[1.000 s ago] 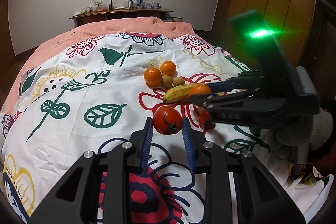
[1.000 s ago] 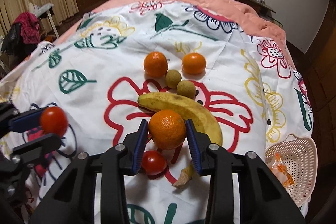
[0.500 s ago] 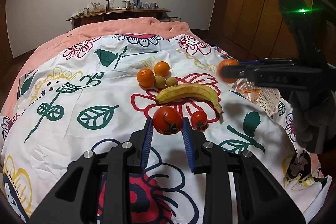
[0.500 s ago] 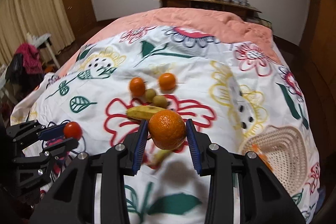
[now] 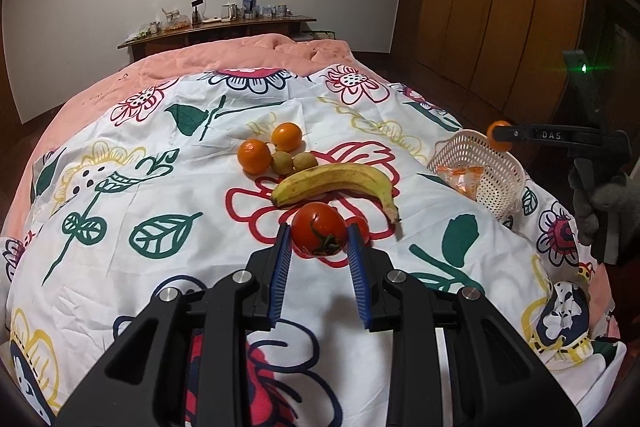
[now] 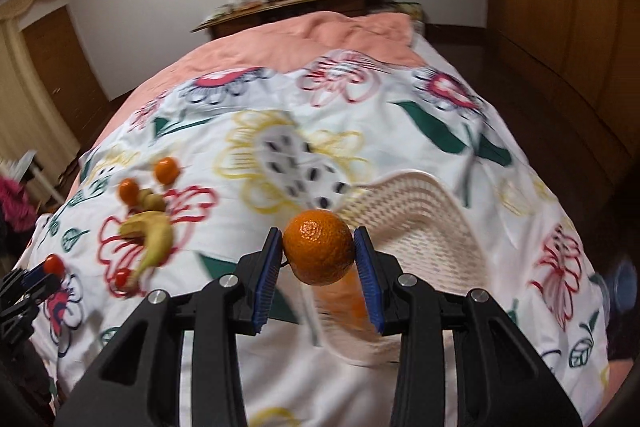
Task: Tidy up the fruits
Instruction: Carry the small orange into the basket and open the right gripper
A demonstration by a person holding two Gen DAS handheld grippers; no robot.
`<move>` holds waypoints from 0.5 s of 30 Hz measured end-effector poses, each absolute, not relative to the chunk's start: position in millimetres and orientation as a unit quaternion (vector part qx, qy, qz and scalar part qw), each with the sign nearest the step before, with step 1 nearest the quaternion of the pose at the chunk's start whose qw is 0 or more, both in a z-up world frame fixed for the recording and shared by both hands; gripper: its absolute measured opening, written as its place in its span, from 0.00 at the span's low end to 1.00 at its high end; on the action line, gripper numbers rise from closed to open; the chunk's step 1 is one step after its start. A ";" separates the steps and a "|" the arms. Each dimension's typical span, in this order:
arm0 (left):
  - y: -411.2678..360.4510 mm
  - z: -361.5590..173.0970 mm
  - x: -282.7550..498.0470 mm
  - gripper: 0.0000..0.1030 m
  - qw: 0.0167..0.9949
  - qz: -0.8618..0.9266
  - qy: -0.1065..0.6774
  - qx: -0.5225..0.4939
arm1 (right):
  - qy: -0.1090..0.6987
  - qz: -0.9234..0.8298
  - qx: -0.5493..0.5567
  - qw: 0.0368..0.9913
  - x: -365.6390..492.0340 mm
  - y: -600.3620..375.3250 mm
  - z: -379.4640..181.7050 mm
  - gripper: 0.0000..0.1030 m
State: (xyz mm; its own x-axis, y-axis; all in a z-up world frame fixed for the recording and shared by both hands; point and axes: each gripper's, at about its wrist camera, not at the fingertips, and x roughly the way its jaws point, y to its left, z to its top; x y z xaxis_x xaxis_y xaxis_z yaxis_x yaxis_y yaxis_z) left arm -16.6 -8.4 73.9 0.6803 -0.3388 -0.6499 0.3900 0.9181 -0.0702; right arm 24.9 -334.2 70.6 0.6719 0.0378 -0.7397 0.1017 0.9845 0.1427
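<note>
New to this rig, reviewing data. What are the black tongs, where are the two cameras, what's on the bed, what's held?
No robot: a person holds hand-operated tongs in each hand, with a fisheye camera on each looking along the fingers. In the left view, the left tongs grip a red tomato. In the right view, the right tongs grip a round orange above a cream plastic basket. On the floral bedspread lie a yellow banana, two more oranges, two small brownish fruits and a smaller red tomato.

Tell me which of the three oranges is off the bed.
The orange clamped in the right gripper, held above the basket. The other two oranges lie on the bedspread beyond the banana.
</note>
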 end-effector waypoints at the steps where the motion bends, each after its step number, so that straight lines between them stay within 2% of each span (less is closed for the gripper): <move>1: -10.3 73.8 -16.5 0.28 0.915 -0.200 0.347 0.038 | 0.406 -0.026 0.092 0.909 23.0 -343.8 66.7 0.36; 15: -40.1 79.9 -16.5 0.28 0.909 -0.221 0.350 0.058 | 0.425 -0.076 0.128 0.893 14.0 -394.8 30.1 0.39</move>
